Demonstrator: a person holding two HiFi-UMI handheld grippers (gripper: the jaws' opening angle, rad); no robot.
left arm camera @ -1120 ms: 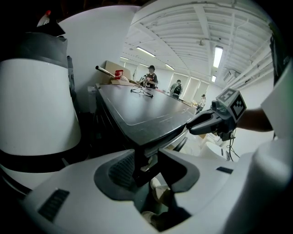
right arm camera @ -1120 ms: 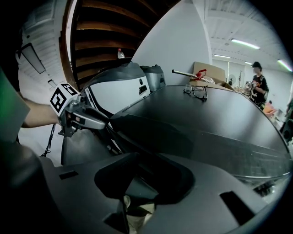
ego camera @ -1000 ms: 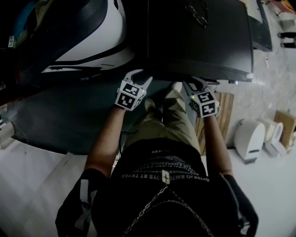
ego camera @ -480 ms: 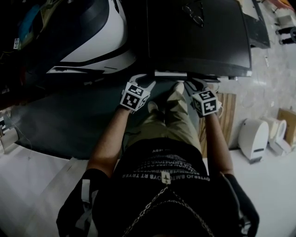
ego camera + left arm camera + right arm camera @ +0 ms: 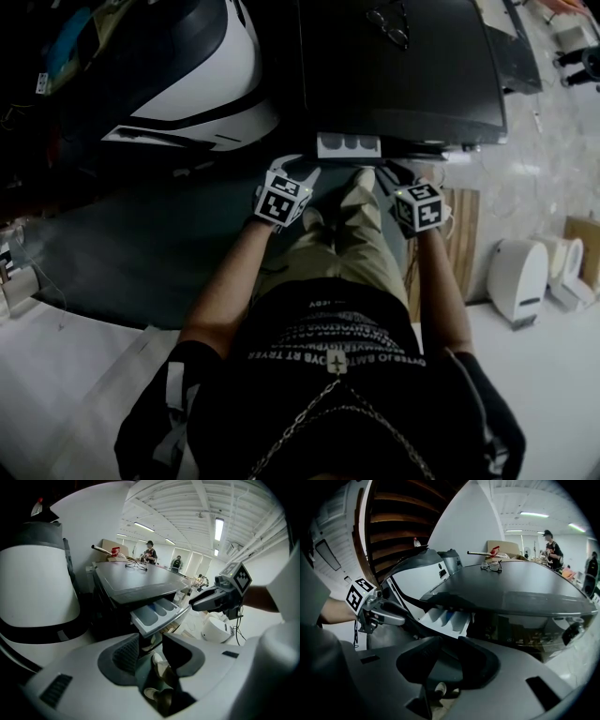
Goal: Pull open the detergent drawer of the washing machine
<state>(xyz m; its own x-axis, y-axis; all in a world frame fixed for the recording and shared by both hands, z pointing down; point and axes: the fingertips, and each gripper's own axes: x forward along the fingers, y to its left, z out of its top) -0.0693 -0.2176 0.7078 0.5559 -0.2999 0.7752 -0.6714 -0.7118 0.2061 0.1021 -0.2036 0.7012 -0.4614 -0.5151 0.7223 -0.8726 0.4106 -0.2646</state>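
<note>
The detergent drawer (image 5: 349,145) stands pulled out from the front of the dark-topped washing machine (image 5: 403,75). Its pale compartments (image 5: 157,613) show in the left gripper view, and the drawer (image 5: 445,618) shows in the right gripper view too. My left gripper (image 5: 302,171) hovers just below and left of the drawer front. It is open (image 5: 152,644) with only my leg and shoe visible through the gap. My right gripper (image 5: 392,174) is to the drawer's right, under the machine's front edge. It is open (image 5: 449,656) and holds nothing. Each gripper sees the other: right gripper (image 5: 206,603), left gripper (image 5: 389,613).
A pair of glasses (image 5: 394,23) lies on the machine's top. A white and black rounded appliance (image 5: 187,75) stands to the left. A wooden pallet (image 5: 459,234) and a white casing (image 5: 517,277) sit on the floor at right. My legs stand on a dark mat (image 5: 141,244).
The drawer has slid out of the machine's front, from hidden to clearly showing its compartments. Both grippers have drawn back toward my body.
</note>
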